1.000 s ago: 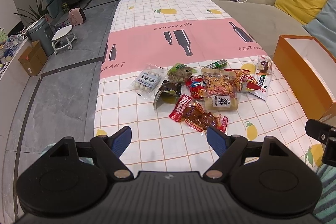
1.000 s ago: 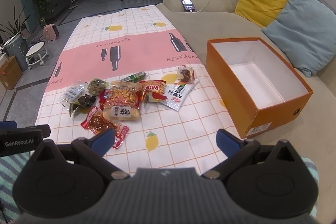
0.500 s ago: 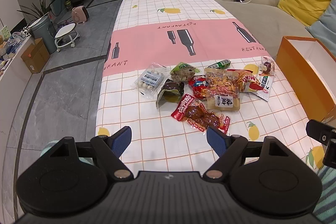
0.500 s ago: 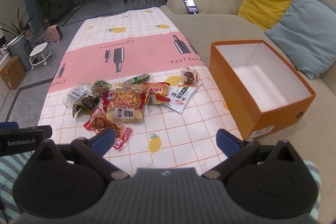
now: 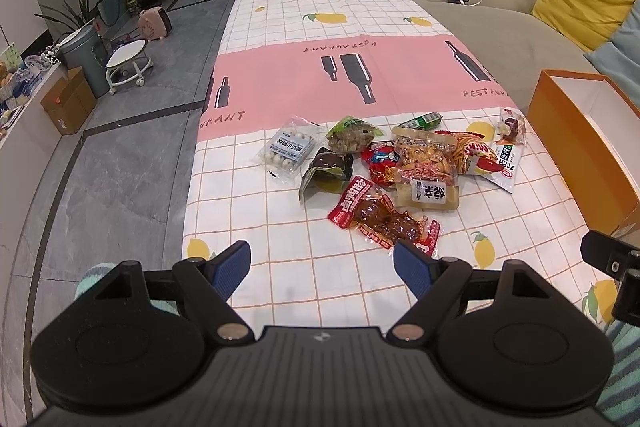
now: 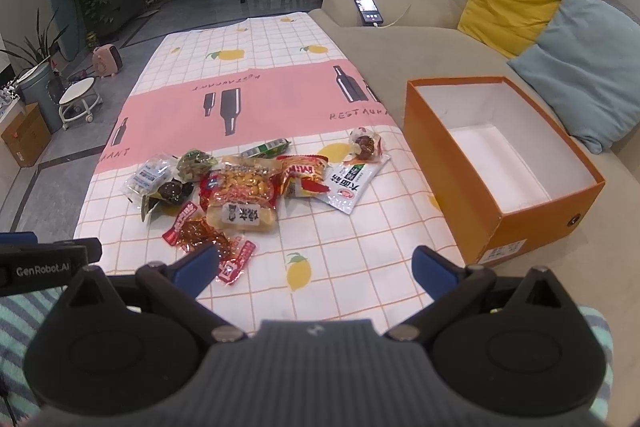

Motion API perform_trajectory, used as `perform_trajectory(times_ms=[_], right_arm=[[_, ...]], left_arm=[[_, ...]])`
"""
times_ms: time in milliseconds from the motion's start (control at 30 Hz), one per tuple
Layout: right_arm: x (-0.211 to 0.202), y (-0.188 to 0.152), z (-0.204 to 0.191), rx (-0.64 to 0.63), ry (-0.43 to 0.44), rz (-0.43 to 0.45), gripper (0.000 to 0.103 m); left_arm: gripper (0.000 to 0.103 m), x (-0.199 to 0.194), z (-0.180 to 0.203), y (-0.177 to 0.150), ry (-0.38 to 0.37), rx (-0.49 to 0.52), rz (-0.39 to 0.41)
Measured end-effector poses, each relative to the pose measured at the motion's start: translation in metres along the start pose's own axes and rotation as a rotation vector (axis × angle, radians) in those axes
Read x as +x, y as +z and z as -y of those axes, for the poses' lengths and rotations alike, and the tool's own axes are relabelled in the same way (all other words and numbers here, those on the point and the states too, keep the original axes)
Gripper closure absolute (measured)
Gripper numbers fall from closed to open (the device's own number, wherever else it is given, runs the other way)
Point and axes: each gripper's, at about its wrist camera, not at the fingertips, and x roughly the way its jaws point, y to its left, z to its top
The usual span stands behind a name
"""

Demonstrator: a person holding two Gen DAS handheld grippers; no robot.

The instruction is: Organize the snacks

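Right now both grippers, left (image 5: 322, 261) and right (image 6: 316, 265), spread wide, holding nothing. Snack packets (image 6: 244, 193) heaped mid-cloth, orange box (image 6: 452, 183) empty just right of cloth. Packets likely light, soft, slick film, crushable; you pinch red packet (image 5: 384, 217) by flat sealed edge, gently.

Soft, even indoor light, fairly dim, with a cool cast. Faint shadows only under the snack packets (image 5: 404, 171) on the tablecloth (image 5: 288, 75). Small glints on the packet foil; bright glow from the phone screen (image 6: 368, 10) on the sofa (image 6: 400, 43). Strong fisheye bending toward the edges, dark corners. Sharp in the middle; slightly soft on the near black gripper (image 6: 316, 267) body and far dining room.
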Motion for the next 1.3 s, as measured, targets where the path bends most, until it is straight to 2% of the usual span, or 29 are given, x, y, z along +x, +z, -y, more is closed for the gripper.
perform_trajectory(times_ms=[1000,1200,1300], right_arm=[[0.006,-0.001,0.002,0.008,0.015,-0.03,0.004],[0.014,0.002,0.001,0.002,0.025,-0.038,0.004],[0.024,0.008,0.005,0.012,0.049,-0.042,0.004]], left_arm=[[0.008,0.002,-0.001,0.001,-0.01,-0.008,-0.011],[0.008,0.01,0.0,0.007,-0.021,-0.013,-0.028],[0.012,0.016,0.002,0.014,-0.05,0.003,-0.026]])
